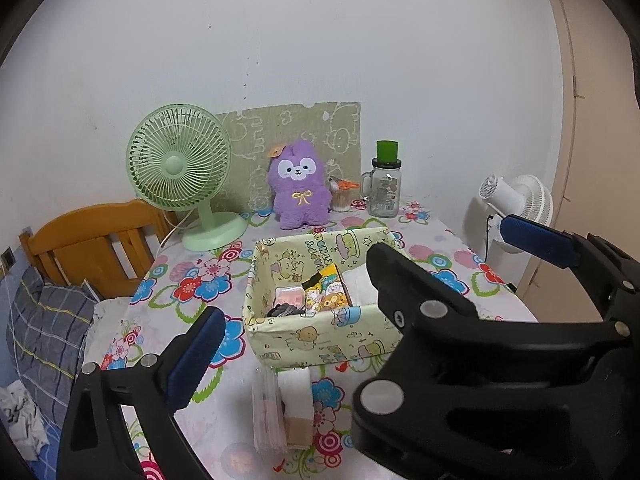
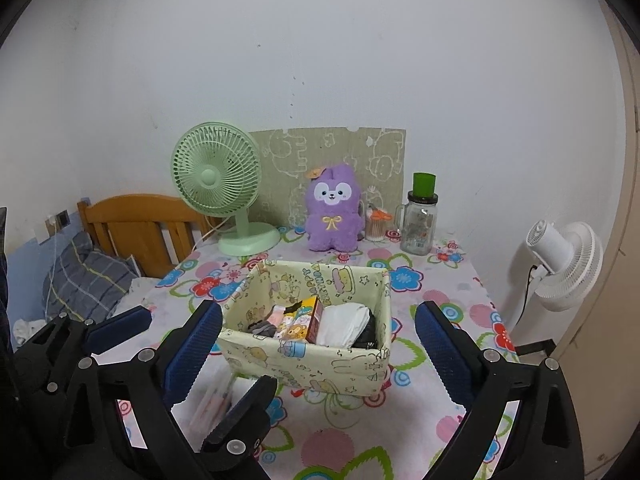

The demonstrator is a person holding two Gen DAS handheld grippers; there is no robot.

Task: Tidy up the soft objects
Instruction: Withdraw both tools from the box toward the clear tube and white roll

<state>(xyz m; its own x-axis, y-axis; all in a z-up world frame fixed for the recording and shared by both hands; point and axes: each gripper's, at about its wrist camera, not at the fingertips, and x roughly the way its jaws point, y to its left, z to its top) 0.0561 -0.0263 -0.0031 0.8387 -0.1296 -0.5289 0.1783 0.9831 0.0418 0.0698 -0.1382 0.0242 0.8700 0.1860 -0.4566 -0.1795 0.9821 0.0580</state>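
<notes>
Fabric box (image 2: 320, 364) of soft items, plush (image 2: 333, 208) behind, packets (image 1: 280, 412) in front.

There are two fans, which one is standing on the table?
The green fan stands on the flowered table, left of the purple plush. The white fan stands on a pole beside the table, off its right edge.

Colours and patterns on the table
Pale yellow cartoon-printed fabric box (image 2: 320, 364); purple plush toy (image 2: 334, 210); mint-green desk fan (image 2: 216, 178); floral tablecloth (image 2: 440, 304).

Both wrist views face the wall across the table — sharing the fabric box (image 1: 320, 336) (image 2: 308, 352).
</notes>
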